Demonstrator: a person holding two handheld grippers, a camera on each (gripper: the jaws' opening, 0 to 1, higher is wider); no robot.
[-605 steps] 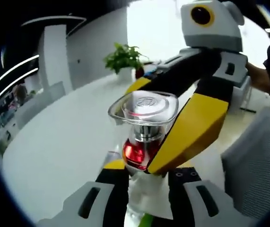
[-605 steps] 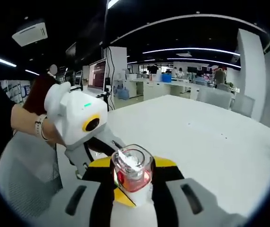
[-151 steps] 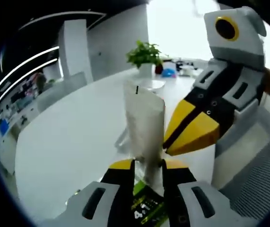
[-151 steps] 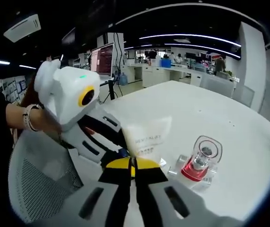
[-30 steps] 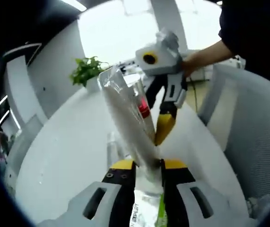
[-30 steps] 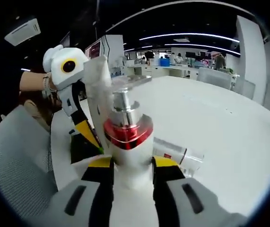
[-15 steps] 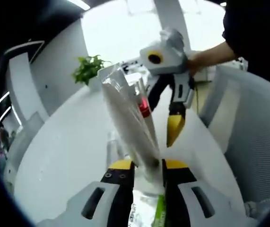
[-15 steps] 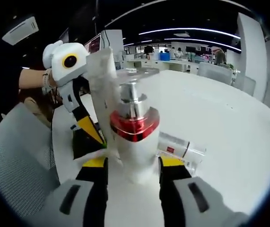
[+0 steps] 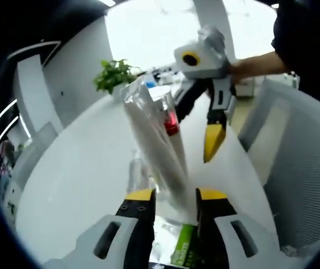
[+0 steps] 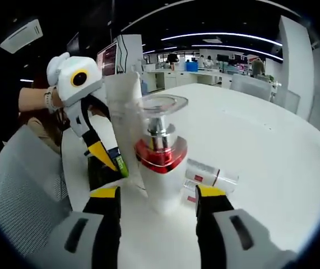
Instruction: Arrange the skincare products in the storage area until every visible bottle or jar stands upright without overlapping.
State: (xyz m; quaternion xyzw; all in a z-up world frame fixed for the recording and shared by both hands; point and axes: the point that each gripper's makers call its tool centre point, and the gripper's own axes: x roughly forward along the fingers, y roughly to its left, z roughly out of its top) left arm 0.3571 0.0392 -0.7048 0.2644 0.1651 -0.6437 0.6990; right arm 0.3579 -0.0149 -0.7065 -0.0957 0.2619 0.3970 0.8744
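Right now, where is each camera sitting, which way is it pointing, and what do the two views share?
Left gripper view: rides the left hand-held gripper, looking across the white table at the tube; a person's forearm holds the right hand-held gripper.
Right gripper view: rides the right hand-held gripper, facing the red-collared bottle, with a person's hand on the left one.
Shared: tube, bottle, table, and each other's gripper.

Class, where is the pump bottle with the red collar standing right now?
In the right gripper view, the pump bottle stands upright on the white table, between the right gripper's open fingers, beside the white tube.
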